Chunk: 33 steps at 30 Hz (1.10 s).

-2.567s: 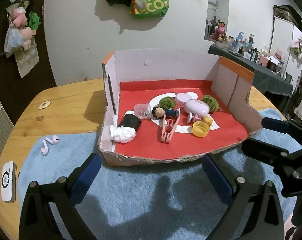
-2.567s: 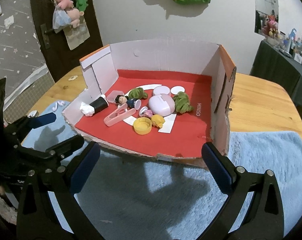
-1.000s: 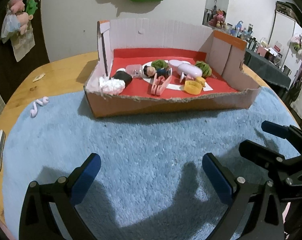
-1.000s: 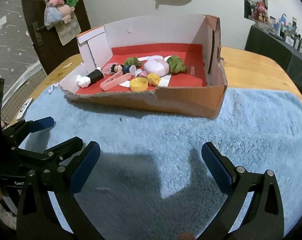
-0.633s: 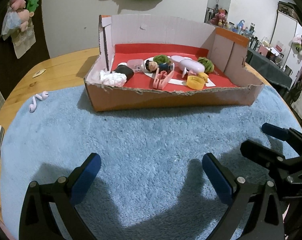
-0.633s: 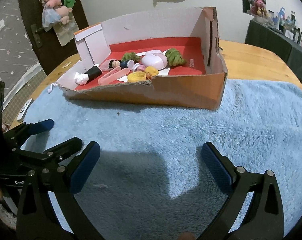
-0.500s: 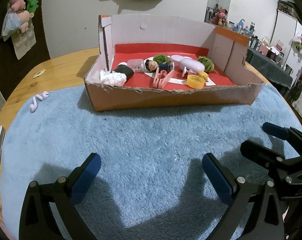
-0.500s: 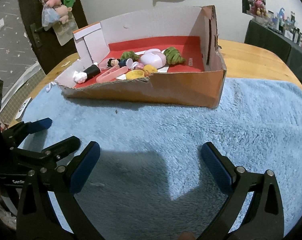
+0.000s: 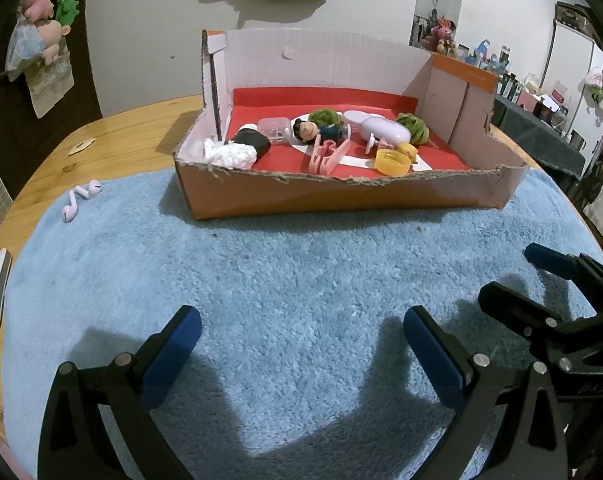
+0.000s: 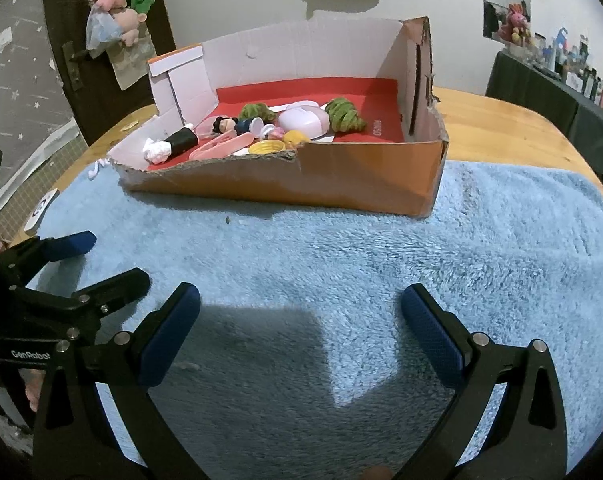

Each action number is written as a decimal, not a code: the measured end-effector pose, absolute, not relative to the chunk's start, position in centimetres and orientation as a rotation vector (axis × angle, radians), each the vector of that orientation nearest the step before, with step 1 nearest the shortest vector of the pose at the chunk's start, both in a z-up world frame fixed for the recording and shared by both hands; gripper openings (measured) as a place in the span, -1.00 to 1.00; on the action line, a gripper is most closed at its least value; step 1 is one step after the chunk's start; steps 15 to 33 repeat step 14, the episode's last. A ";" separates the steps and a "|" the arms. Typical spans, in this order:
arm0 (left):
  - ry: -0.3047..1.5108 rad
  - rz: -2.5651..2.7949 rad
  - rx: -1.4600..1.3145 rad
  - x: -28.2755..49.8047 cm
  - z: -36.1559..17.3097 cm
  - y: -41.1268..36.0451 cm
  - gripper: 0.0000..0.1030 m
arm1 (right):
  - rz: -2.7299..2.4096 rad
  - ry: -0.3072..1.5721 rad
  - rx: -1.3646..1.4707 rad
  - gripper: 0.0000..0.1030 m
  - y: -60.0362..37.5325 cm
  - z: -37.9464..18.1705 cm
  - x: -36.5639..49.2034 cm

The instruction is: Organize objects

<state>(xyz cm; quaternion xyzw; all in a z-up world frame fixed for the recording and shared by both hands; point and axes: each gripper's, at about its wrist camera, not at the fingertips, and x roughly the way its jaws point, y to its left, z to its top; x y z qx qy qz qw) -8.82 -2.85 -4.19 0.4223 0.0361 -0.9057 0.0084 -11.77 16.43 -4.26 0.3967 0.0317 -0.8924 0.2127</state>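
Blue fleece mat [image 9: 301,280] — cardboard box [image 9: 341,196] well ahead of left gripper [image 9: 301,332] and right gripper [image 10: 301,312]; both spread wide, empty.

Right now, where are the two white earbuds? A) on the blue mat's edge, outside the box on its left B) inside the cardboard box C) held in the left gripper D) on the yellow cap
A: the earbuds lie loose at the blue mat edge, left of the cardboard box and apart from it; the left gripper is open and empty.
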 end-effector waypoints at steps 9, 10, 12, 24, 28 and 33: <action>0.106 -2.829 1.321 -8.9 -4.2 -2.8 1.00 | -2.480 0.101 1.093 1.00 16.4 -4.4 -11.7; 0.107 -2.828 1.322 -8.9 -4.2 -2.8 1.00 | -2.481 0.104 1.093 1.00 16.4 -4.4 -11.7; 0.105 -2.827 1.324 -8.9 -4.2 -2.8 1.00 | -2.481 0.106 1.093 1.00 16.4 -4.4 -11.7; 0.100 -2.824 1.327 -8.9 -4.3 -2.8 1.00 | -2.482 0.109 1.092 1.00 16.4 -4.4 -11.8; 0.100 -2.824 1.327 -8.9 -4.3 -2.8 1.00 | -2.482 0.109 1.092 1.00 16.4 -4.4 -11.8; 0.100 -2.824 1.327 -8.9 -4.3 -2.8 1.00 | -2.482 0.109 1.092 1.00 16.4 -4.4 -11.8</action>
